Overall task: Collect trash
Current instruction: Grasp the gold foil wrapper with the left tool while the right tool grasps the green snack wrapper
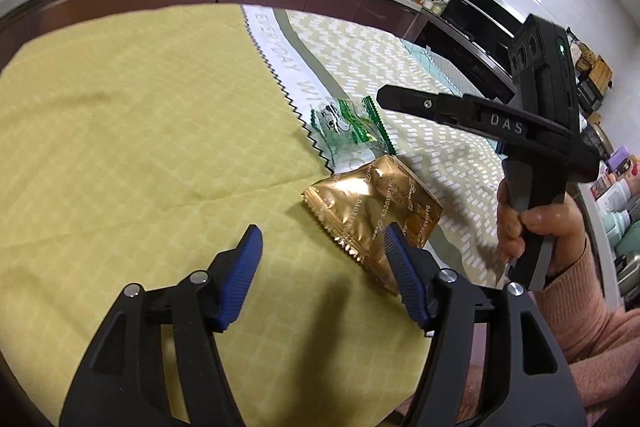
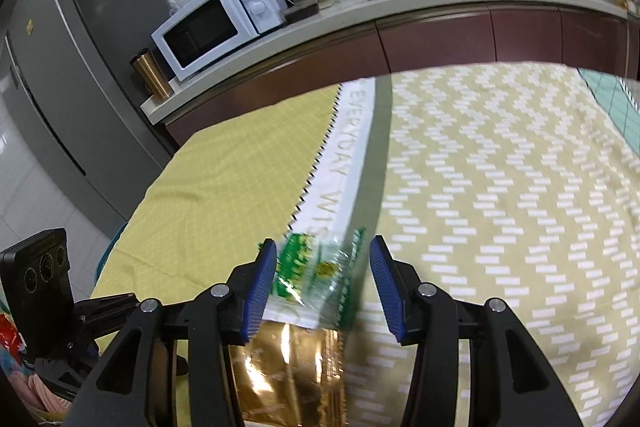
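Note:
A crumpled gold foil wrapper (image 1: 372, 211) lies on the table where the yellow cloth meets the patterned one. Just beyond it lies a green and clear wrapper (image 1: 348, 131). My left gripper (image 1: 326, 263) is open just short of the gold wrapper, and its right pad (image 1: 404, 275) overlaps the wrapper's near corner in the picture. A hand in a pink sleeve (image 1: 576, 291) holds my right gripper (image 1: 384, 97) over the green wrapper. In the right wrist view that gripper (image 2: 324, 279) is open with the green wrapper (image 2: 316, 275) between its pads, neither pressing on it. The gold wrapper (image 2: 288, 367) lies under it.
A yellow checked cloth (image 1: 140, 147) and a zigzag patterned cloth (image 2: 500, 207) cover the table, joined by a white lettered strip (image 2: 344, 171). Behind runs a cluttered kitchen counter (image 2: 400, 3) with a white microwave (image 2: 216, 19). A grey fridge (image 2: 60, 67) stands at the left.

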Demonstrator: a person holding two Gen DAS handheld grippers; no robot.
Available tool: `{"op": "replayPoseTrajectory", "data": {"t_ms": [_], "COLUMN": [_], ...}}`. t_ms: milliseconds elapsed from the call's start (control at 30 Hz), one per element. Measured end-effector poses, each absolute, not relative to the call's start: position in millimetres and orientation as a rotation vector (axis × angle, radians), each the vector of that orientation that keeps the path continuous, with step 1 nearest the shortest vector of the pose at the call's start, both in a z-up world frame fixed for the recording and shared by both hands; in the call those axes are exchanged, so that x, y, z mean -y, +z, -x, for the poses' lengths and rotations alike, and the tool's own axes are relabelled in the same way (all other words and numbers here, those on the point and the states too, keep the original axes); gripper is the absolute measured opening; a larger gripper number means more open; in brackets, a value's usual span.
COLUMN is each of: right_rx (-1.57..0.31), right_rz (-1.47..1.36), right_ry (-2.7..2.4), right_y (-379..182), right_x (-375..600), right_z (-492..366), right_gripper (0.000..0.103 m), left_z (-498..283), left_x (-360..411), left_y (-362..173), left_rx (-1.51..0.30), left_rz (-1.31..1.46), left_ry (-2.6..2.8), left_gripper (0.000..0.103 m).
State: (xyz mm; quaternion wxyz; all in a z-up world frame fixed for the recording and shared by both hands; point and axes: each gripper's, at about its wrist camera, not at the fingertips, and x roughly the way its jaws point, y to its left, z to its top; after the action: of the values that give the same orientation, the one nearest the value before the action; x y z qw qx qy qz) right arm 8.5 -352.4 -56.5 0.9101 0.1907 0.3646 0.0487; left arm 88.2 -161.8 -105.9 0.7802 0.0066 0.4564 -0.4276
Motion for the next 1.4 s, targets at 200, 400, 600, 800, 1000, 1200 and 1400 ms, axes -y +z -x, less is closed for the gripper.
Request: {"op": "replayPoseTrajectory", "data": {"t_ms": [200,400,600,800,1000,1200,1400], "right_rx": [-0.778,-0.795,-0.804,-0.808,-0.811,-0.811,-0.779], "right_rz": [-0.428,-0.446,-0.444,-0.437,-0.435,-0.434,-0.451], "right_ry": [0.123,0.156,0.18,0.182,0.18,0.185,0.203], "right_y": [-69,-75,-78,-79,-79,-80,-76], "right_x": [355,352,347,346,345,345,347], "right_z": [-10,-14,-17,-19,-20,-22,-18], "right_gripper": [0.048,0.048,0.048,0.047,0.04,0.024,0.011], "left_z": [-92,-93,-91,-92,-92,-90,-92], "left_x": [178,200,215,214,213,204,192], "left_y": [-111,-113,-115,-116,-117,-115,-108], "left_rx": [-1.007,-1.014,-1.007,-1.0,-0.988,-0.982,-0.958], "left_rz": [0.007,-0.015,-0.029,-0.047,-0.065,-0.056,-0.026], "left_ry": [-0.953,-0.986,-0.978,-0.935,-0.911,-0.912,-0.907], "left_gripper": [0.068,0.068,0.062,0.038,0.023,0.009,0.006]}}
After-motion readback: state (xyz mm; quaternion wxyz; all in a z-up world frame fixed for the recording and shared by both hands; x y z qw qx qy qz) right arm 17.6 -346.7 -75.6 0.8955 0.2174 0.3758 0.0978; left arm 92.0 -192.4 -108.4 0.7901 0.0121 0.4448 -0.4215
